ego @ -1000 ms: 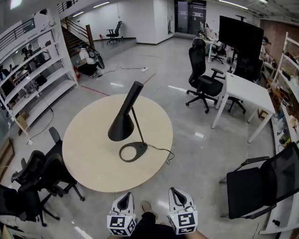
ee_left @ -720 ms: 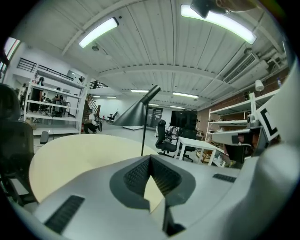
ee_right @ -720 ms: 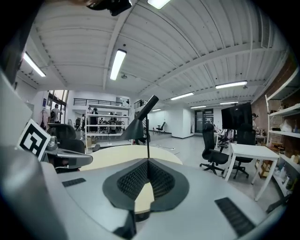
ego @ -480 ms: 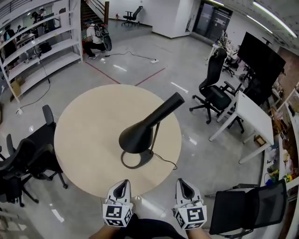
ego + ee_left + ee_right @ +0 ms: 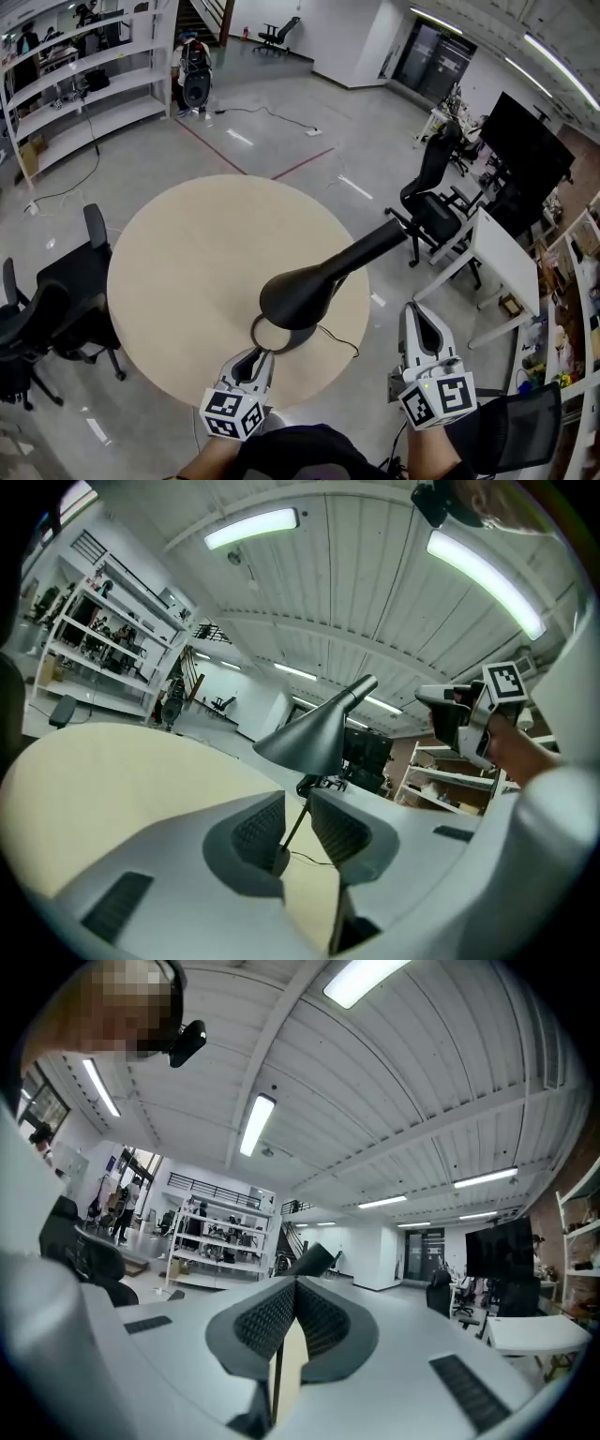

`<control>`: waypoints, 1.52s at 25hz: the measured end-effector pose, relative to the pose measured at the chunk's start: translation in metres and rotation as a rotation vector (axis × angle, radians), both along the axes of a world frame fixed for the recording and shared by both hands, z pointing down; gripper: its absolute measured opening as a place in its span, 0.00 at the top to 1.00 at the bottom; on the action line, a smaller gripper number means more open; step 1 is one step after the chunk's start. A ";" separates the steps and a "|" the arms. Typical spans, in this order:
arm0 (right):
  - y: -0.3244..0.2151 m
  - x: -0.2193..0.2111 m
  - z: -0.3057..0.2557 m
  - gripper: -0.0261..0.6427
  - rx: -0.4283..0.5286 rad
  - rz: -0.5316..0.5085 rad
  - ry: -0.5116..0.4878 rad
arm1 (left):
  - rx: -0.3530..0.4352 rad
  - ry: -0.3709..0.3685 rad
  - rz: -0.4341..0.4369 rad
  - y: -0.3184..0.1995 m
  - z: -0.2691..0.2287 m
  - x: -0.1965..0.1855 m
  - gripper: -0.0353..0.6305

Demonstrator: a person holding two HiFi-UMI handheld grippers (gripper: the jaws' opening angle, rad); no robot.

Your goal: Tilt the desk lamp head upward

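Head view: a black desk lamp [image 5: 300, 295] stands near the round table [image 5: 178, 272] edge. The left gripper [image 5: 254, 356] at its base has just opened narrowly, gripping nothing. The right gripper [image 5: 416, 311] is closed and empty, raised beside the table.

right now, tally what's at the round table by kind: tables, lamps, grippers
round table: 1
desk lamp: 1
grippers: 2 (left gripper, fingers have just been opening, lamp stem in the gap, ungripped; right gripper, shut)
total: 4
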State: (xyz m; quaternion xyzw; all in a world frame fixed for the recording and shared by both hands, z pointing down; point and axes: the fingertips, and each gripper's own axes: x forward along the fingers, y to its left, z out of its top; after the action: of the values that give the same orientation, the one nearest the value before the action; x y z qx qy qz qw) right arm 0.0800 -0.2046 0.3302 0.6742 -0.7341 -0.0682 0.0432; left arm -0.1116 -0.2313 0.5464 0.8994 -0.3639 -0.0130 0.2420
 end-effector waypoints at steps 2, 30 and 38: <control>-0.015 0.001 -0.018 0.95 0.020 -0.023 0.026 | -0.014 0.024 0.016 -0.004 -0.003 0.002 0.75; -0.177 0.026 -0.092 0.94 0.095 -0.567 0.152 | -0.166 0.369 -0.017 -0.056 -0.018 0.085 0.60; -0.186 0.012 -0.085 0.94 0.085 -0.638 0.116 | -0.163 0.444 0.016 -0.064 -0.026 0.077 0.61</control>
State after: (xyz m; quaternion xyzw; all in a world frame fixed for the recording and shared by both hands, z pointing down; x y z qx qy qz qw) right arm 0.0923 -0.3905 0.2455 0.4063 -0.9012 -0.1473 0.0333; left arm -0.0346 -0.2955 0.5207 0.8548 -0.2945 -0.1789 0.3880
